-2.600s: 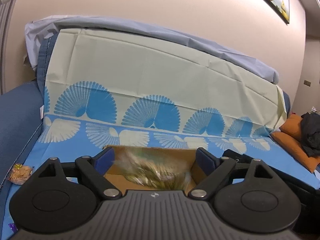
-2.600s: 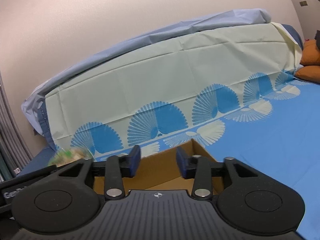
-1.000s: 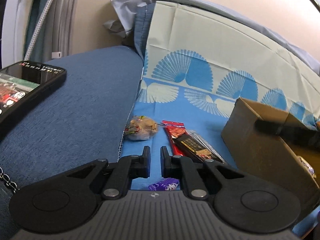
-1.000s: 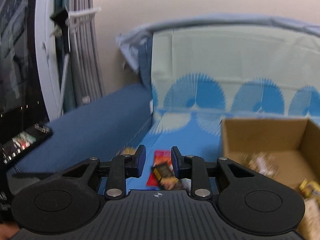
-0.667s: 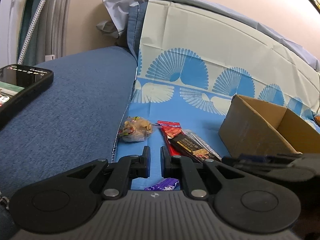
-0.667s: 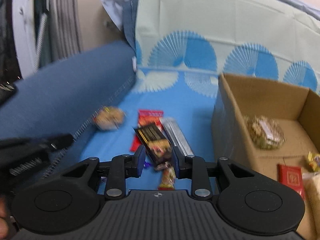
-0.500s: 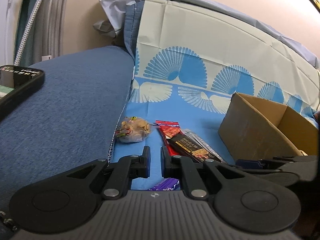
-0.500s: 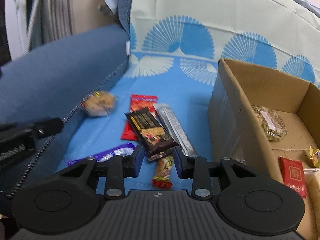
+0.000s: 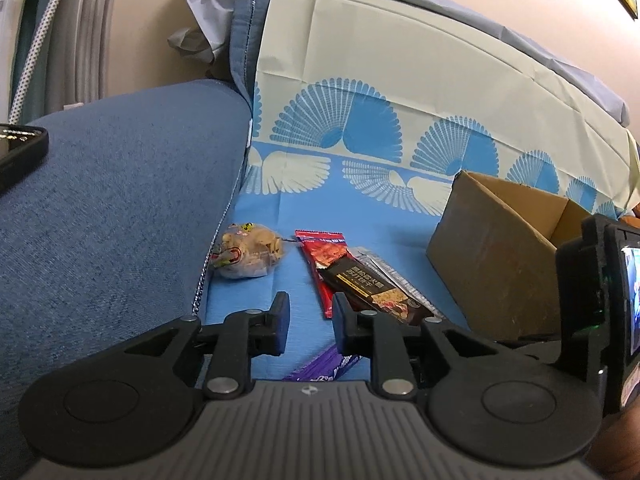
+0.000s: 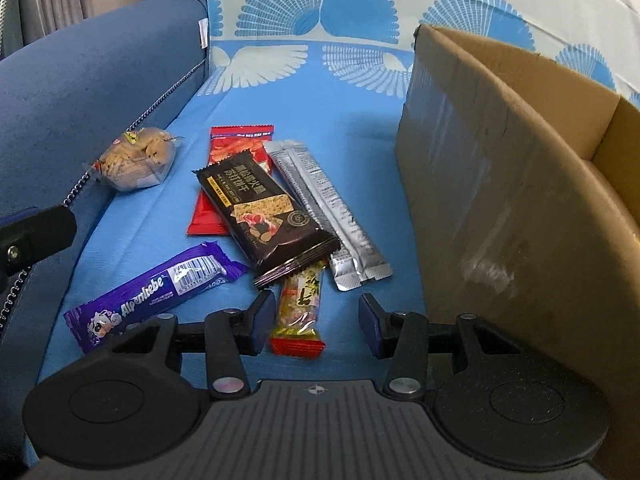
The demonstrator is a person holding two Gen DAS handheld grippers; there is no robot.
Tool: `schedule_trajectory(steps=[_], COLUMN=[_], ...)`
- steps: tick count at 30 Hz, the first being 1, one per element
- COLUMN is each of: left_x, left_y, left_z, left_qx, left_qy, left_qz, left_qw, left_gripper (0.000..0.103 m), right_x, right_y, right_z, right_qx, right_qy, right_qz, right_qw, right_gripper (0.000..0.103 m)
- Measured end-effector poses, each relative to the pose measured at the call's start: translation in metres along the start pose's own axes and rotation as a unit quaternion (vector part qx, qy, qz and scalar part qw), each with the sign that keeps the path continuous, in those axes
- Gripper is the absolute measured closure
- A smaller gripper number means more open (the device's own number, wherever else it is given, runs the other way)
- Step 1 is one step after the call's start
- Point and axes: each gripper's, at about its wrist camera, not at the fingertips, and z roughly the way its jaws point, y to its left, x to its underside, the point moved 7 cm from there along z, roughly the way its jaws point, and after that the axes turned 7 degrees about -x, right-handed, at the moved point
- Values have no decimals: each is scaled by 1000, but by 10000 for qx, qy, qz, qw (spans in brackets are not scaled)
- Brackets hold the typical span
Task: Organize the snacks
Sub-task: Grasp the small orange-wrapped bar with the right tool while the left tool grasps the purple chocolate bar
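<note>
Several snacks lie on the blue sheet, left of a cardboard box point(image 10: 500, 184). They are a purple Alpenliebe bar point(image 10: 156, 284), a black cracker pack point(image 10: 264, 212) over a red pack point(image 10: 236, 148), silver stick packs point(image 10: 332, 208), a clear bag of biscuits point(image 10: 136, 160) and a small yellow bar point(image 10: 300, 304). My right gripper point(image 10: 316, 316) hovers low over the yellow bar. Its jaws are opening, and the bar shows between them untouched. My left gripper point(image 9: 309, 316) is opening with only sheet between its fingers, the purple bar point(image 9: 324, 368) just below and the biscuit bag point(image 9: 248, 256) ahead-left.
A blue sofa arm point(image 9: 100, 200) rises along the left, with a phone point(image 9: 20, 148) on it at the frame edge. The box point(image 9: 492, 256) walls off the right. The right gripper's body point(image 9: 600, 312) sits close on the left gripper's right side.
The right gripper dropped and tipped down over the snack pile while its jaws widened. The left gripper's jaws parted from shut, and it crept slightly forward.
</note>
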Motion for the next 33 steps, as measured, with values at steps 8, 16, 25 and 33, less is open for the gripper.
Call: schedule_trajectory(steps=[8, 16, 25, 33], left_x=[7, 14, 21, 25], left_y=[-10, -10, -17, -18], left_z=[17, 32, 43, 48], left_qx=[247, 270, 201, 154], left_qy=[436, 810, 1109, 1282], left_qz=[65, -62, 200, 288], left_qw=[9987, 9963, 9934, 9912], left_gripper=[39, 34, 34, 35], right_x=[1, 2, 10, 18], right_y=[3, 6, 14, 18], right_z=[-6, -21, -37, -55], right_qx=[-303, -463, -799, -1017], right_qy=[-52, -136, -173, -148], right_qz=[-64, -319, -503, -743], right_qw=[9995, 9983, 9954, 9919], right_gripper=[81, 84, 84, 84])
